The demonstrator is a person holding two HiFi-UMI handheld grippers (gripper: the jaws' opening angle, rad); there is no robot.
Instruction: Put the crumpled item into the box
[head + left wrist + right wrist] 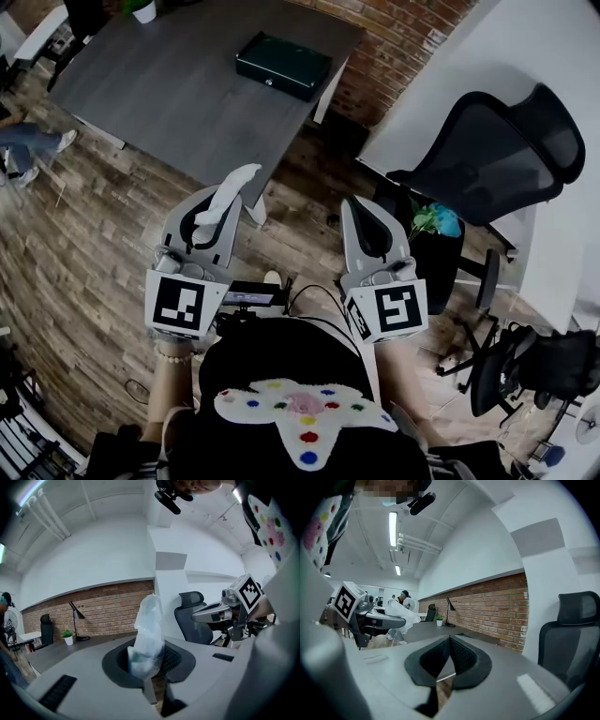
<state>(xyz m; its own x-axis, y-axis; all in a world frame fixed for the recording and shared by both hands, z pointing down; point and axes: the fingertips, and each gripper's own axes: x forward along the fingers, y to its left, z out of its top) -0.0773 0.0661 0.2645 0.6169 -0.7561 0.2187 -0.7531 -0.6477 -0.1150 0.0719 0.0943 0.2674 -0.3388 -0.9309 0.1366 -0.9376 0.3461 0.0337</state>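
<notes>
White and crinkled, the crumpled item stands out in the head view. It is pinched in the left gripper and is well apart from the box, which is dark green and lies on the grey table ahead. The right gripper carries nothing. I count one item, one box, two grippers, plus one black office chair and a second chair at the lower right.

In the left gripper view the jaws press on the item's bunched lower end, and most of it towers loose above them. One desk lamp and one potted plant stand on the table.

In the right gripper view the jaws meet with nothing between them.

The carry probably goes best with a firm pinch and the left tool brought low over the box, letting go only once the floppy top is past the rim. The lid looks down — if so, the free right tool would have to lift it first.
</notes>
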